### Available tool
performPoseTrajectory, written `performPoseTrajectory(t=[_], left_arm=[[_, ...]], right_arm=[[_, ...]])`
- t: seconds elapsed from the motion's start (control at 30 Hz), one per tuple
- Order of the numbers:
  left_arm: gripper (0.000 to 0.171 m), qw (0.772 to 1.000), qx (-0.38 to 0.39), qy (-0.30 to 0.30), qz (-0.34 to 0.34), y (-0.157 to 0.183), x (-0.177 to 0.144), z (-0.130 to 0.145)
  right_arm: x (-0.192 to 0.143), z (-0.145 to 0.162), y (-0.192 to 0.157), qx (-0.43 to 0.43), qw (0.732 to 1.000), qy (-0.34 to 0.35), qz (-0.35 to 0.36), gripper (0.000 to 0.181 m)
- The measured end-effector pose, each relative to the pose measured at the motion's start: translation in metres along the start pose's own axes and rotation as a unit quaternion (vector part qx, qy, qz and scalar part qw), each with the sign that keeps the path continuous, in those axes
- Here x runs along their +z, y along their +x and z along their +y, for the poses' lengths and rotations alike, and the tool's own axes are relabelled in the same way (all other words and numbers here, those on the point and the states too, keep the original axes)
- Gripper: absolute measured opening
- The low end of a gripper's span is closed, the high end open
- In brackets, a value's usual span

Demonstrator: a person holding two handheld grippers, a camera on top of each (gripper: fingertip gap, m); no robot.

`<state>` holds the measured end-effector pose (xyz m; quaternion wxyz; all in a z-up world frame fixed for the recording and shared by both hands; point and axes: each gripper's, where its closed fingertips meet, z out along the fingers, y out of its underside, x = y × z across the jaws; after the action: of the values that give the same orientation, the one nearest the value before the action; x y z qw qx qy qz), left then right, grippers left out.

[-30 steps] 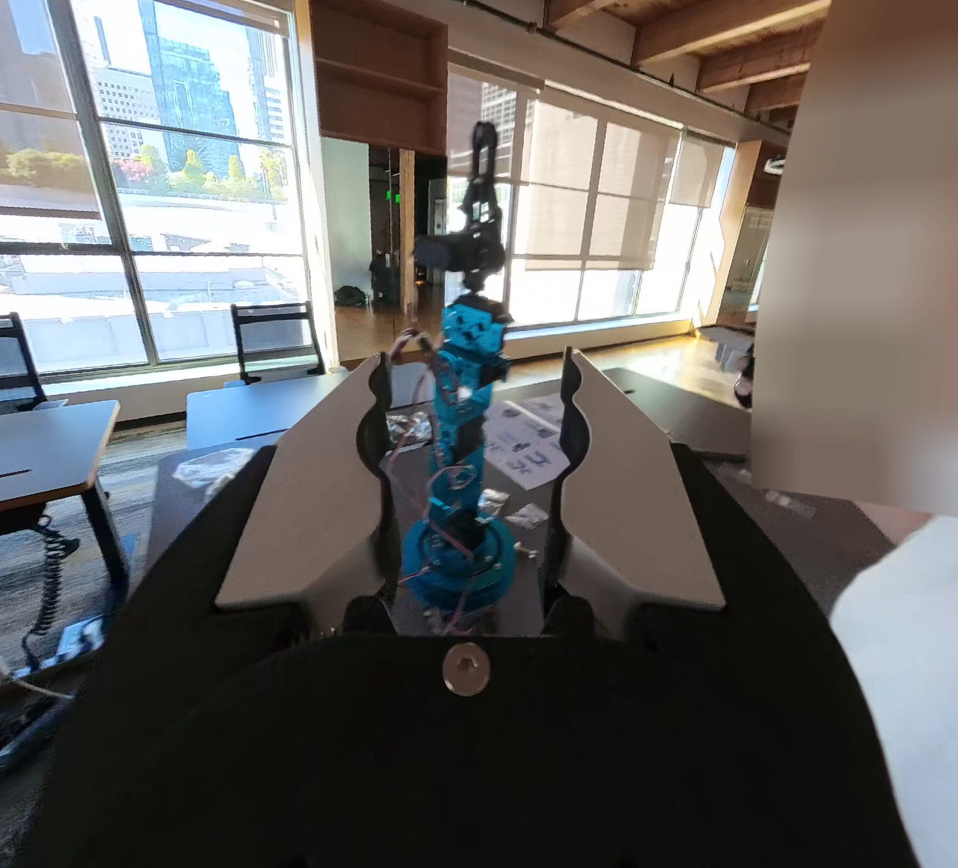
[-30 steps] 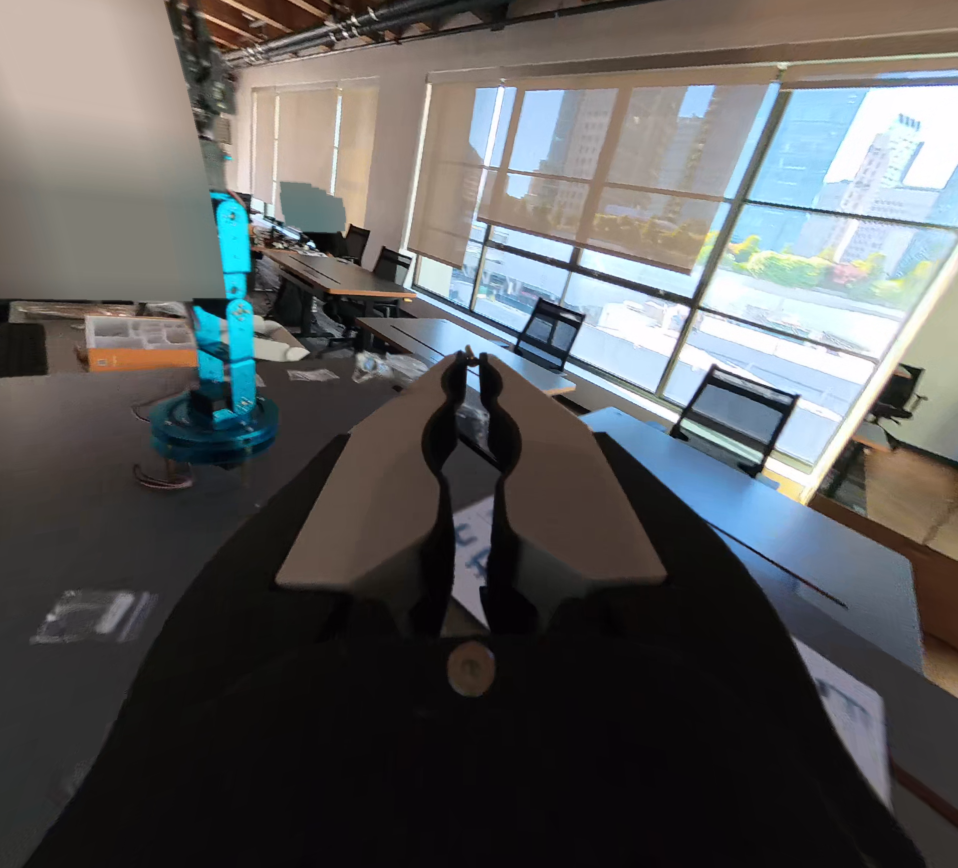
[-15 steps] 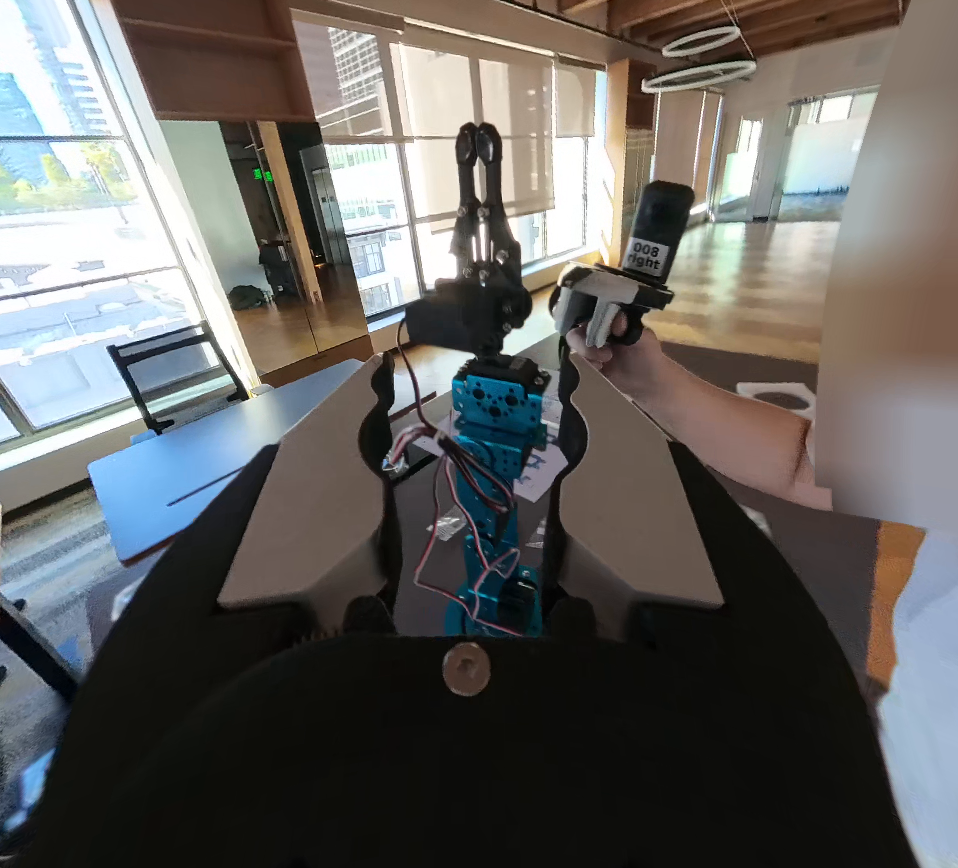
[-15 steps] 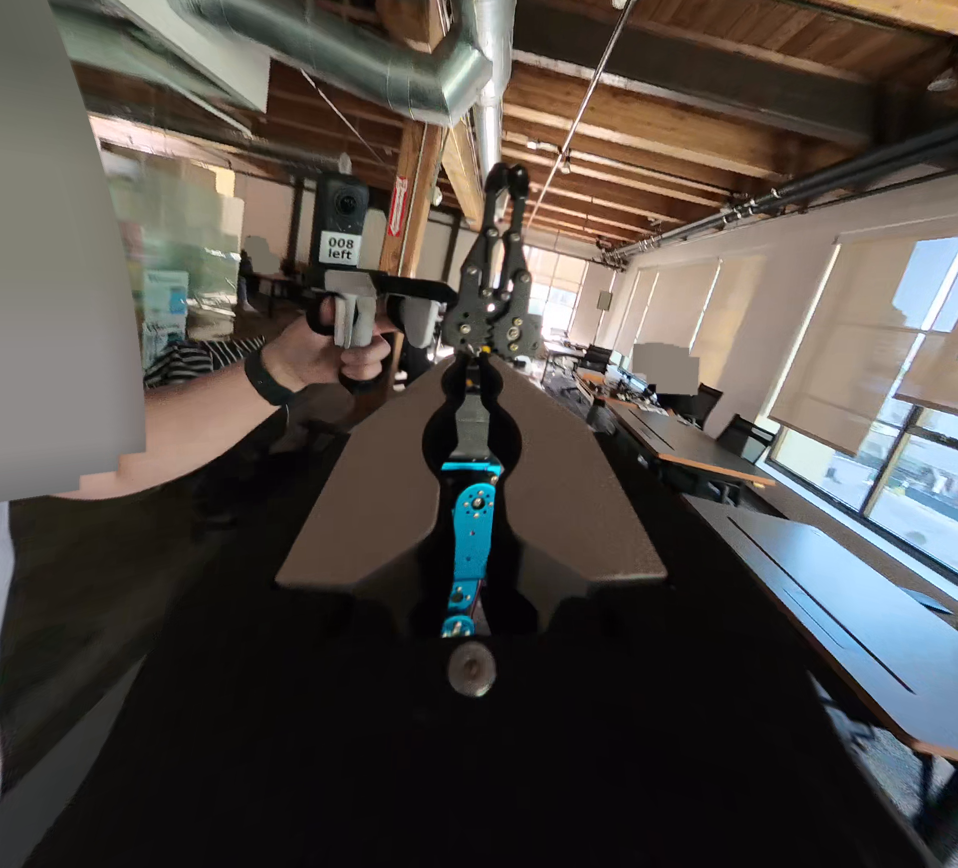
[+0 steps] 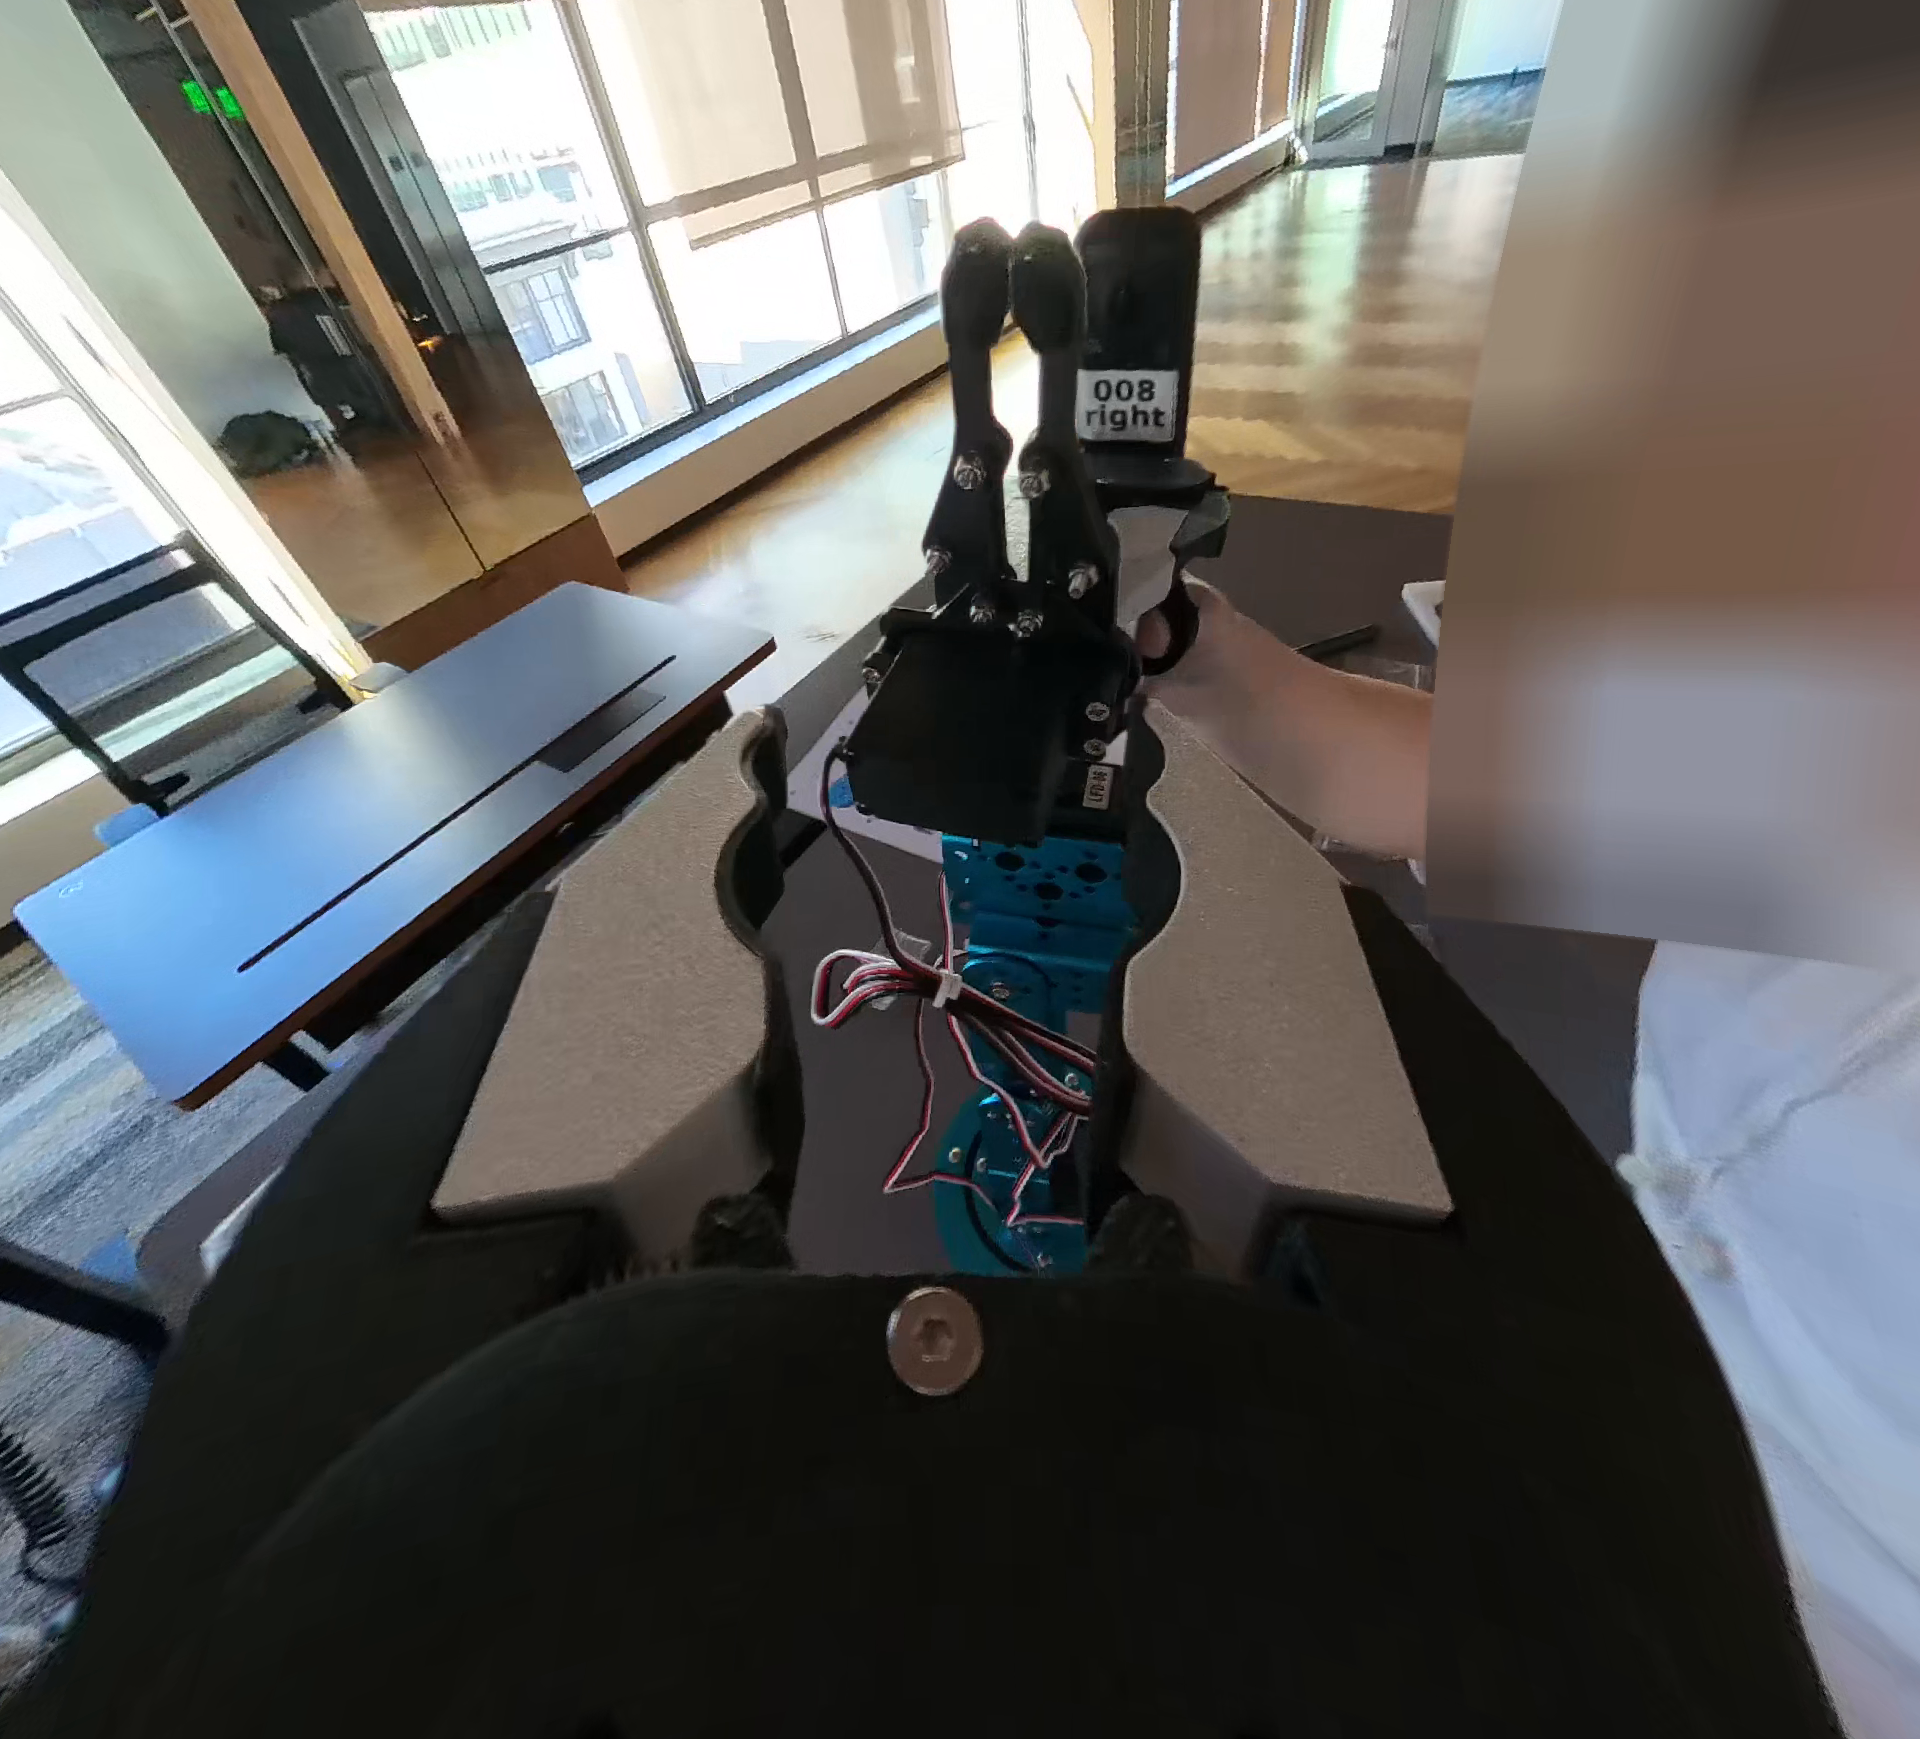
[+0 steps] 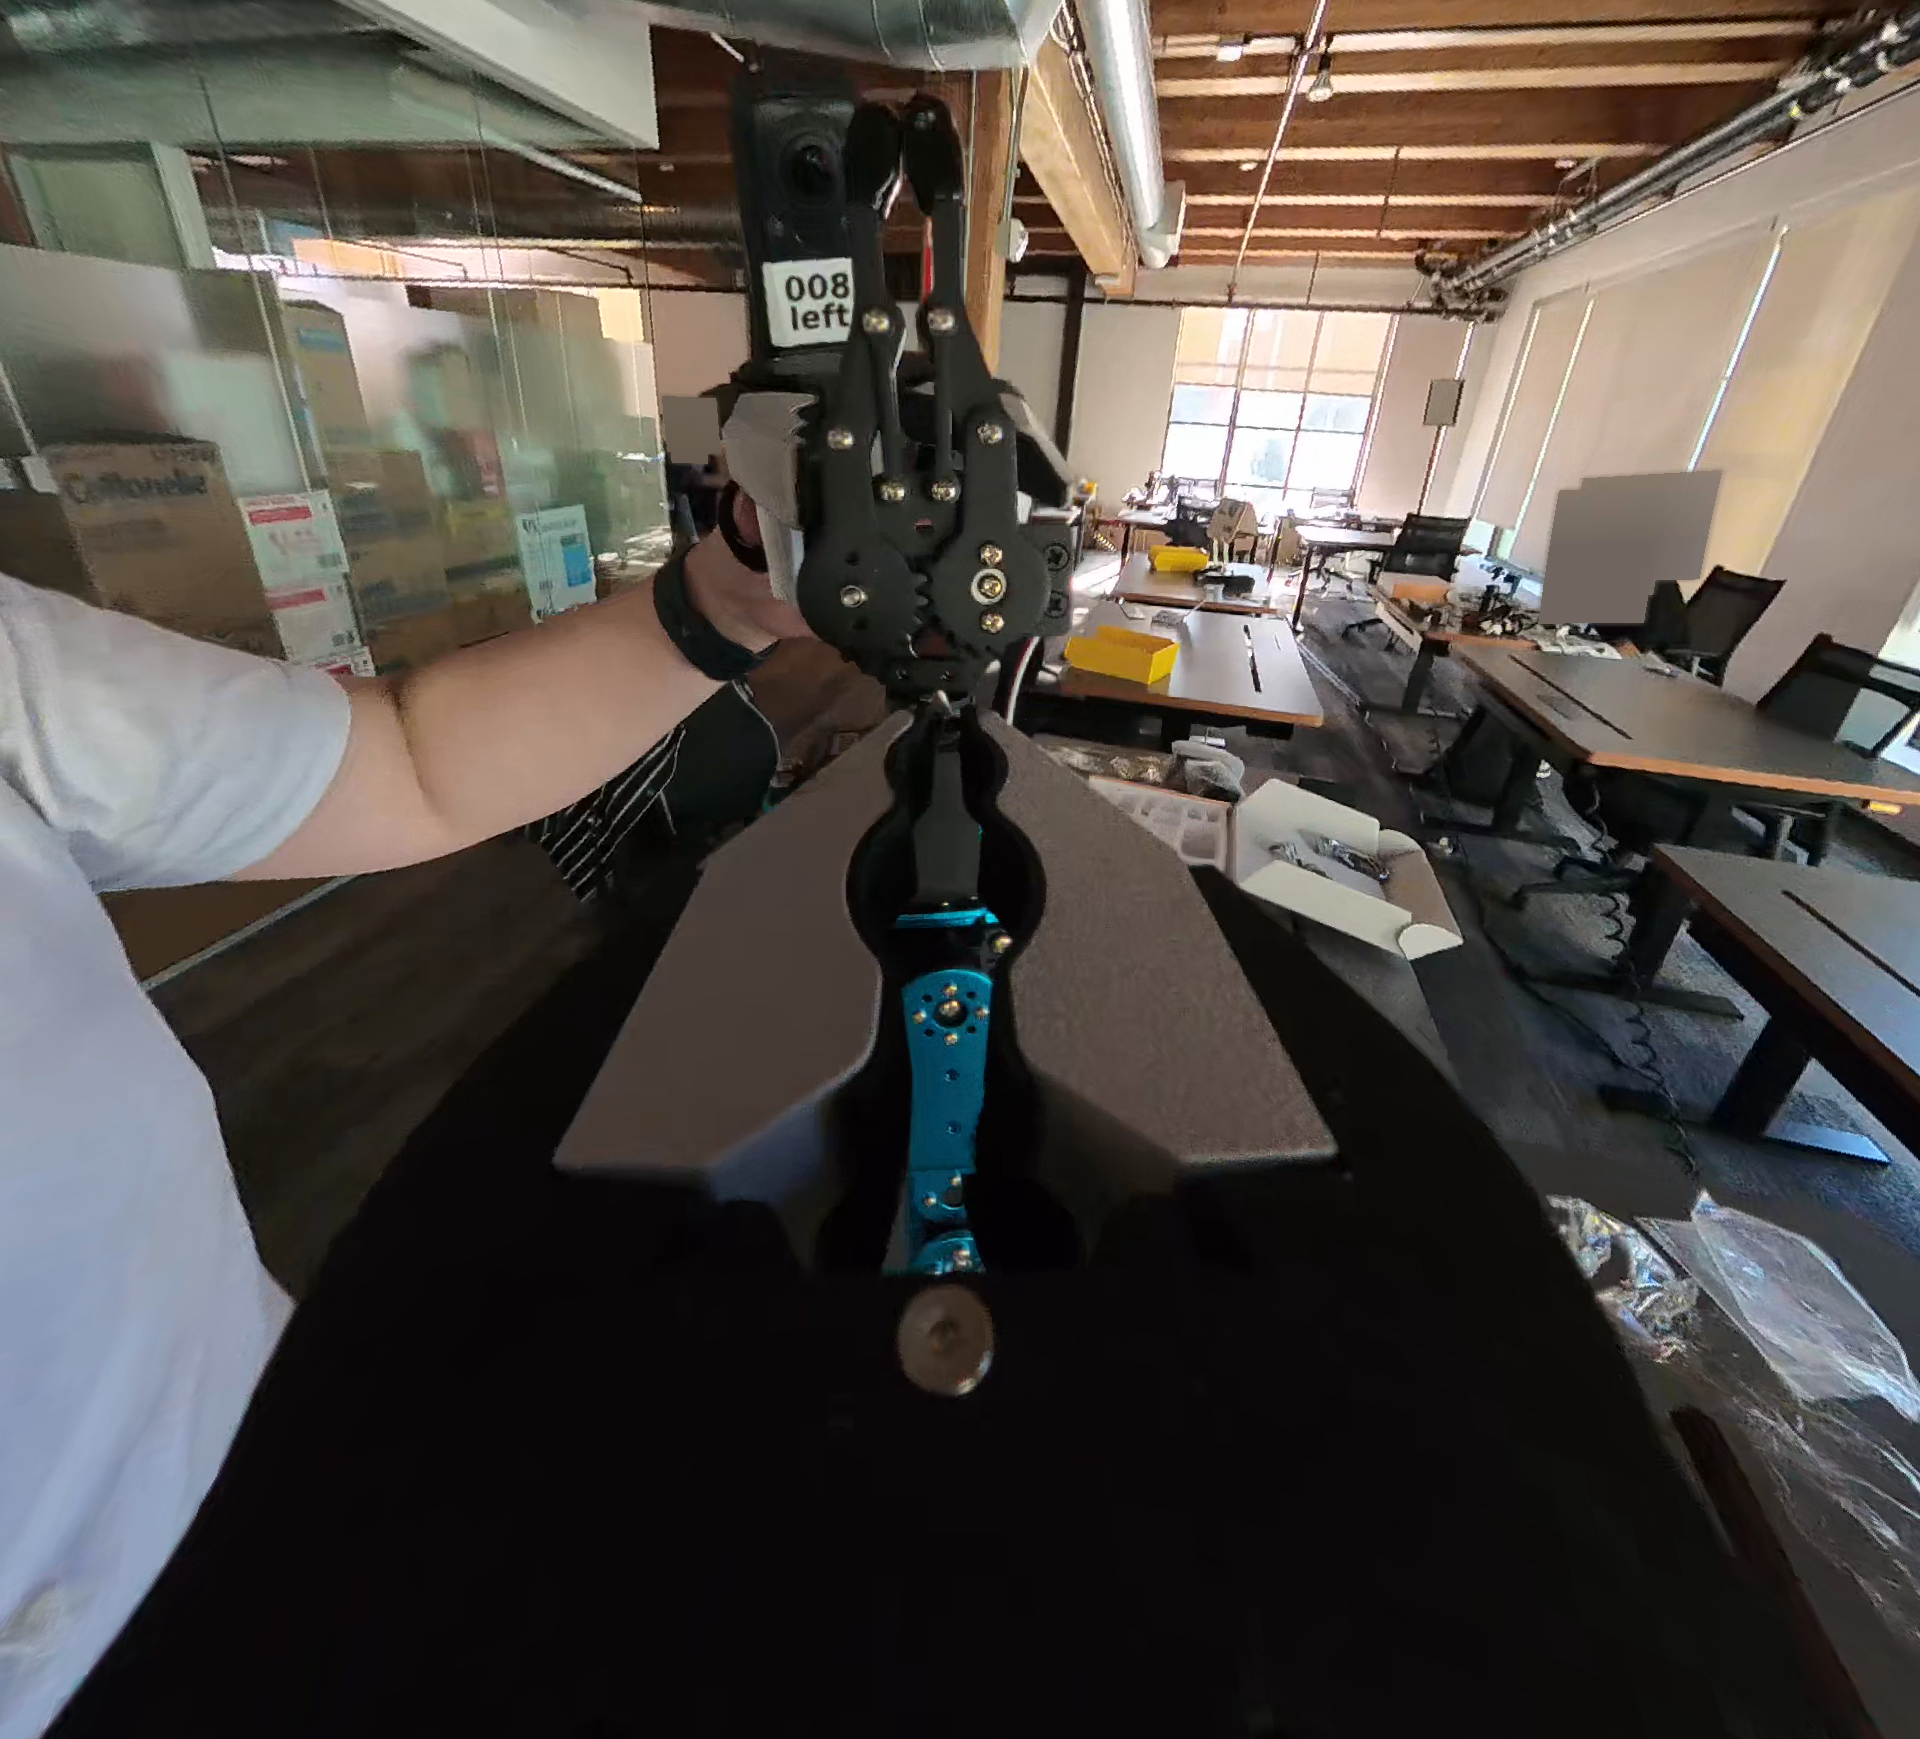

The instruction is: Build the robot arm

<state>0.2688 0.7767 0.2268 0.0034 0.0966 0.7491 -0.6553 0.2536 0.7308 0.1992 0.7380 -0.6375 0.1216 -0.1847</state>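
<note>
A small blue robot arm with red-white wires and a black claw stands upright on a dark table. My left gripper is open, its fingers on either side of the arm's black servo block. My right gripper is shut, its tips at the thin neck just under the claw's gear plate. I cannot tell whether it pinches the neck. The blue link shows through the gap between its fingers. The two grippers face each other across the arm: the right one shows behind the claw, the left one likewise.
A person's forearms hold the grippers. A dark desk stands to the left. An open white box, plastic bags, yellow bins, desks, chairs and stacked cardboard boxes fill the room.
Both grippers closed in on the blue arm from opposite sides. The left rose from its base to the servo block; the right swung round to the claw. Neither changed its opening.
</note>
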Motion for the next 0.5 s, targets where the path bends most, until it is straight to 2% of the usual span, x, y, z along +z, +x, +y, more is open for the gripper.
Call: performPoseTrajectory(t=[0.17, 0.5], left_arm=[[0.052, 1.0, -0.009, 0.0, 0.017, 0.0, 0.001, 0.005], [0.044, 1.0, 0.001, -0.002, 0.021, 0.0, 0.004, 0.01]], right_arm=[[0.012, 0.004, 0.001, -0.002, 0.999, -0.048, -0.006, 0.002], [0.022, 0.005, 0.002, -0.011, 0.996, -0.082, -0.013, 0.002]])
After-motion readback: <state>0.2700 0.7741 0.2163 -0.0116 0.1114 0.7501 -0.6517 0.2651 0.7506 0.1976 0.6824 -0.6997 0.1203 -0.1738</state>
